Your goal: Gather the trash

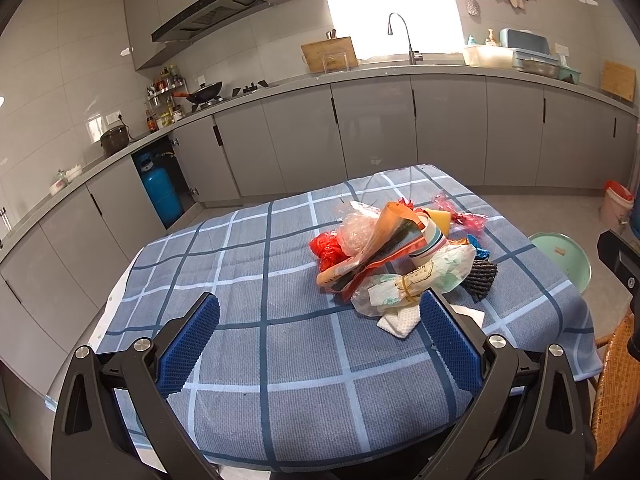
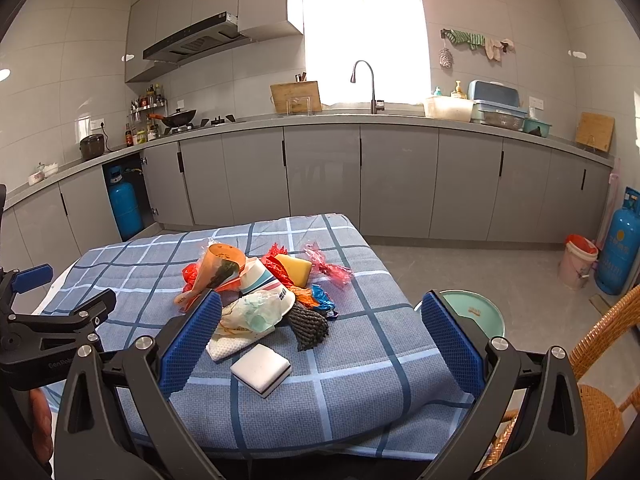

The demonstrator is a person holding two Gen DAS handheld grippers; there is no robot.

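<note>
A pile of trash (image 1: 400, 252) lies on the blue checked tablecloth (image 1: 256, 264): clear and red plastic bags, orange wrappers, a paper cup, a yellow sponge, a black mesh scrubber and a white tissue. The pile also shows in the right wrist view (image 2: 260, 292), with a white and black sponge (image 2: 261, 369) lying apart at its near side. My left gripper (image 1: 320, 312) is open and empty, near the table's front edge, its right finger beside the pile. My right gripper (image 2: 320, 312) is open and empty, with the white sponge between its fingers' lines.
A pale green round bin (image 2: 472, 312) stands on the floor right of the table. A wicker chair (image 2: 600, 392) is at the near right. A pink bucket (image 2: 578, 266) and a blue gas cylinder (image 2: 618, 244) stand by the far right wall. Kitchen cabinets (image 2: 360, 184) run behind.
</note>
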